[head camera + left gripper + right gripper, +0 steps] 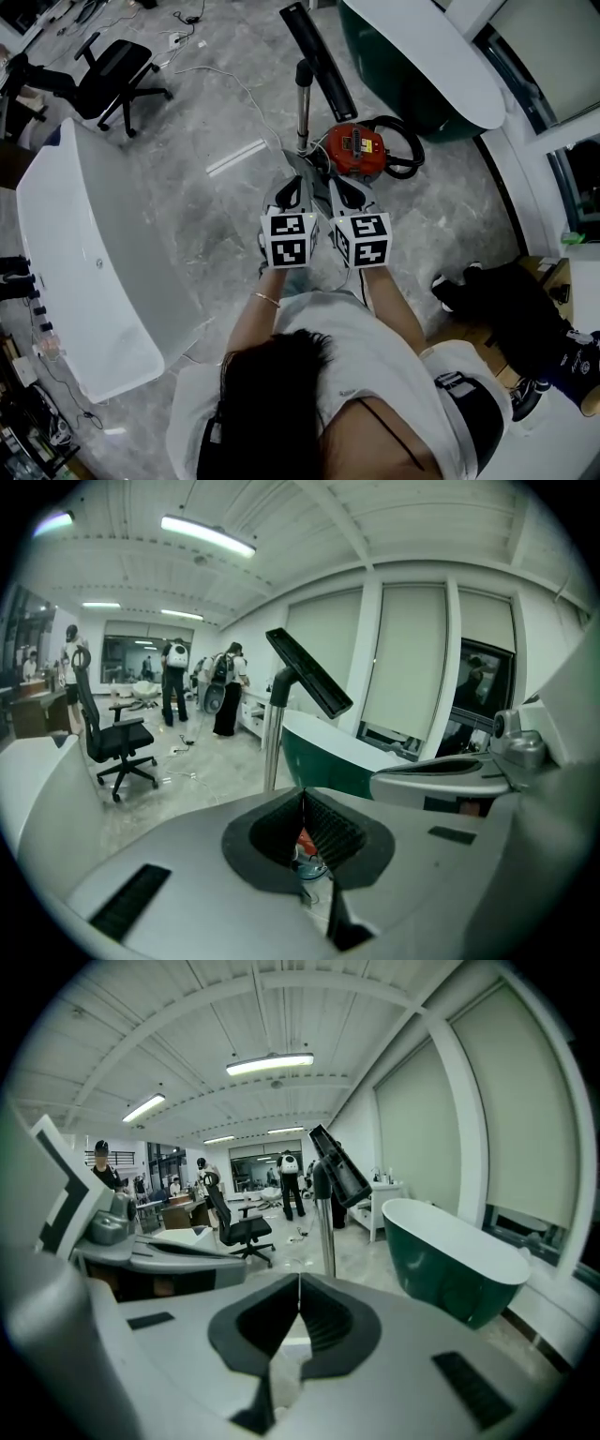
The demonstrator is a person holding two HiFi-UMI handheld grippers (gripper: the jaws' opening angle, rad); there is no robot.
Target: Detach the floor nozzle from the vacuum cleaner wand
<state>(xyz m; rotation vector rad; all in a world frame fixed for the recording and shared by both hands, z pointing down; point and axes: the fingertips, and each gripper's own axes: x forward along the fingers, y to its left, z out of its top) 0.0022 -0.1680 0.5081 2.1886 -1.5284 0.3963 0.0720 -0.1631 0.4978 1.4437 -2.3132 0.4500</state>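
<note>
The vacuum's metal wand [303, 108] stands upright on the floor, with the black floor nozzle [319, 61] at its upper end. Beside it sits the red canister [354, 148] with a black hose [405, 147]. My left gripper [302, 178] and right gripper [331, 180] are held side by side just short of the wand. Both are shut with nothing between the jaws. In the left gripper view the nozzle [309, 672] and wand [273, 742] rise beyond the closed left gripper [303, 794]. In the right gripper view the nozzle [339, 1168] and wand [327, 1232] stand ahead of the closed right gripper [299, 1283].
A white bathtub [84, 272] lies at the left and a green one [422, 66] at the upper right. An office chair [117, 70] and loose cables are at the far left. Black bags [506, 300] sit at the right. People stand far back [174, 682].
</note>
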